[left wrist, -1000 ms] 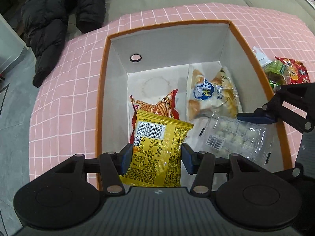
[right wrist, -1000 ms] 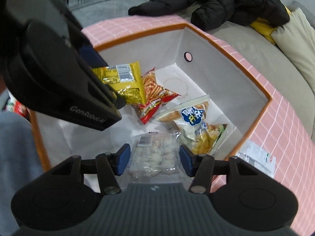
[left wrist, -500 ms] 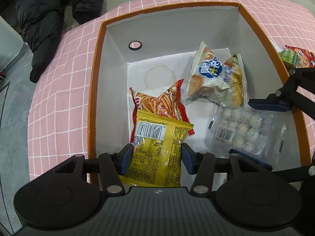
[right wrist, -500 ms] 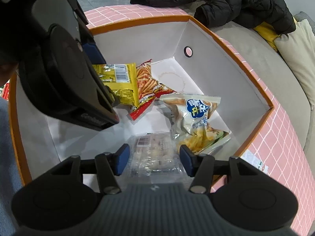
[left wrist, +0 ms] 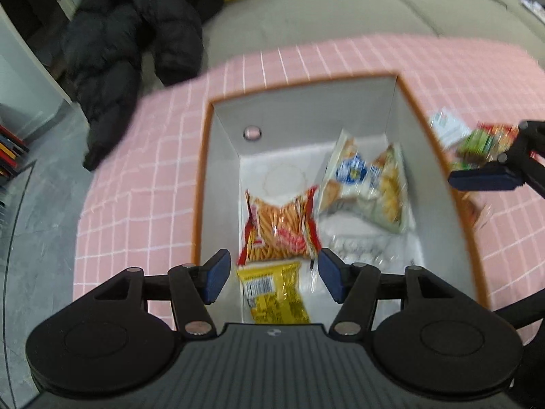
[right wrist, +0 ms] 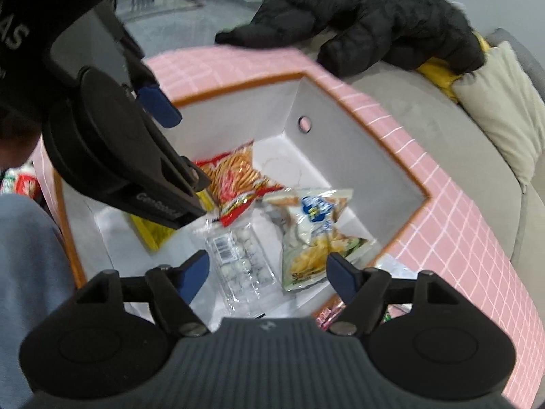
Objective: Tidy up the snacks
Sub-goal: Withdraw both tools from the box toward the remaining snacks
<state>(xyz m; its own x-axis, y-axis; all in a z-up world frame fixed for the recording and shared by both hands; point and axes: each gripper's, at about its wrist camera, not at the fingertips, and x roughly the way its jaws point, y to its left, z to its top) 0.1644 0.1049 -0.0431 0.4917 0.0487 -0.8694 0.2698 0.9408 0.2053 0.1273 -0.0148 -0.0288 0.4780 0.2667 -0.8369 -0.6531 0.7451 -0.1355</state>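
Currently the white storage box with the orange rim [left wrist: 405,78] sits on the pink checked cover [left wrist: 143,177], its open top facing up so that snacks can be lowered straight in. Four packets lie flat on its floor. The blue-and-white chip bag [right wrist: 316,228] rests against the wall farthest from the left hand-held gripper. The red stick-snack bag [left wrist: 281,228] lies near the middle, overlapping the yellow packet [left wrist: 276,293], which lies barcode up at the near end. The clear tray of white balls [right wrist: 240,259] lies beside the chip bag, touching it or nearly so.

The left hand-held gripper [left wrist: 270,277] hovers above the yellow packet with its jaws spread wide and nothing between them. The right hand-held gripper [right wrist: 267,274] hangs over the clear tray, jaws likewise wide apart and empty. Judged from this, both packets are deposited.

More wrapped snacks [left wrist: 483,143] lie outside the box on the cover, beside the rim; these probably remain to be collected.
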